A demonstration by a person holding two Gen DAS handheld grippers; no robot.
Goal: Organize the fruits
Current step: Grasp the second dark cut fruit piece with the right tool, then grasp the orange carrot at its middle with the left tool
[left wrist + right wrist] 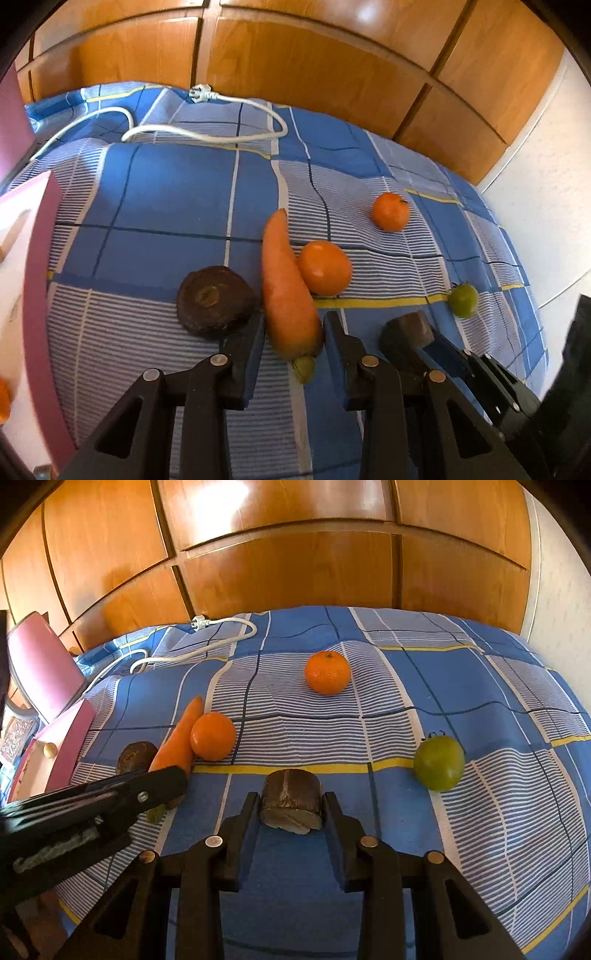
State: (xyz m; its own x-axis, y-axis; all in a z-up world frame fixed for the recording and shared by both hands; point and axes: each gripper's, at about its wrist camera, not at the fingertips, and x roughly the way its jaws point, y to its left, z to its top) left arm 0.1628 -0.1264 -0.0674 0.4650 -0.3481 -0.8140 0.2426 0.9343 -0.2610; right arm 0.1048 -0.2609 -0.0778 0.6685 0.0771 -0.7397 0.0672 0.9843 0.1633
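On the blue checked cloth (166,192) lie a carrot (286,280), two oranges (325,267) (390,212), a green tomato (463,300) and a dark round beet (214,301). My left gripper (293,332) has its fingers on either side of the carrot's thick end, touching it. My right gripper (290,808) is shut on a dark brown cut chunk (291,797); it also shows in the left wrist view (415,326). In the right wrist view the carrot (177,738) leans on an orange (213,735), with the far orange (327,672) and the tomato (439,763) apart.
A pink box (33,266) stands at the left edge of the cloth, also seen in the right wrist view (62,746). A white power cord (207,133) lies at the back. Wooden cabinet doors (295,55) rise behind. A white wall (546,206) is at the right.
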